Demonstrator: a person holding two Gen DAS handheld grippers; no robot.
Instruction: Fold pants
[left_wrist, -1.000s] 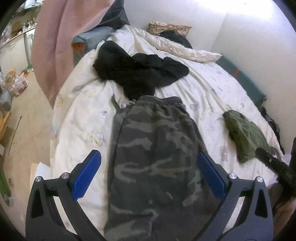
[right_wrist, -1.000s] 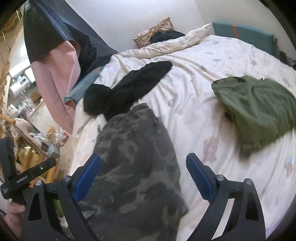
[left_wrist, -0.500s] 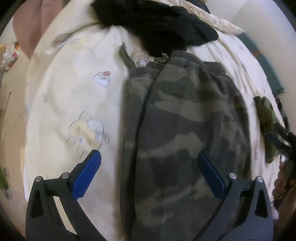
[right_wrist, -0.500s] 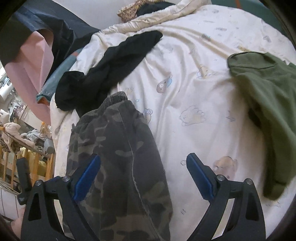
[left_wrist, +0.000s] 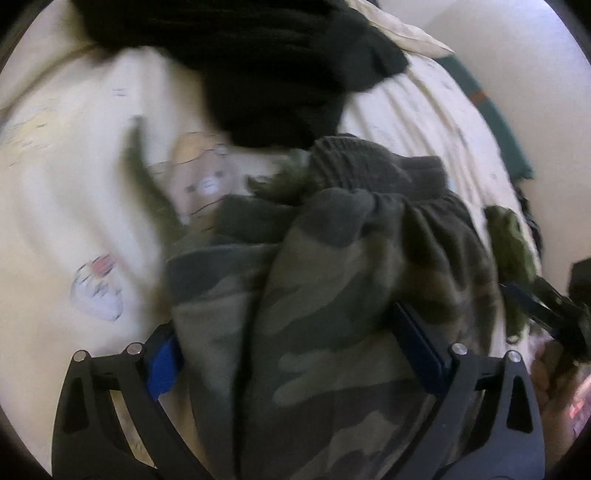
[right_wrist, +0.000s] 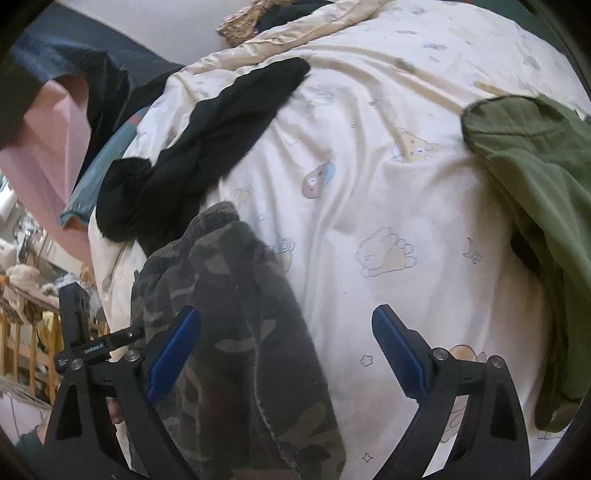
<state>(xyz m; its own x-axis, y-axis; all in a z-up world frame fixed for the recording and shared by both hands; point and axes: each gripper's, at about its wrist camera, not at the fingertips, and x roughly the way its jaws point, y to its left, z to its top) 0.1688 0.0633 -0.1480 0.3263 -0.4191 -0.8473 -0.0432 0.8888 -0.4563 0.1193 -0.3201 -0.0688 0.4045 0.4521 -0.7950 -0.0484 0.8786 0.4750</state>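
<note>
Camouflage pants (left_wrist: 332, 302) show olive, grey and dark green blotches. Far beyond them, a plain black garment (right_wrist: 207, 147). The bedspread (right_wrist: 369, 192) is cream with pastel cartoon animals. At right, a solid olive-green garment (right_wrist: 535, 177). Blue pads line both black grippers.

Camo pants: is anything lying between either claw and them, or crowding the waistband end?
Nothing visible blocks either claw. The camo pants lie between the left claw fingers, and the right claw straddles their right edge. The black garment sits at the waistband; touching or overlapping is unclear.
</note>
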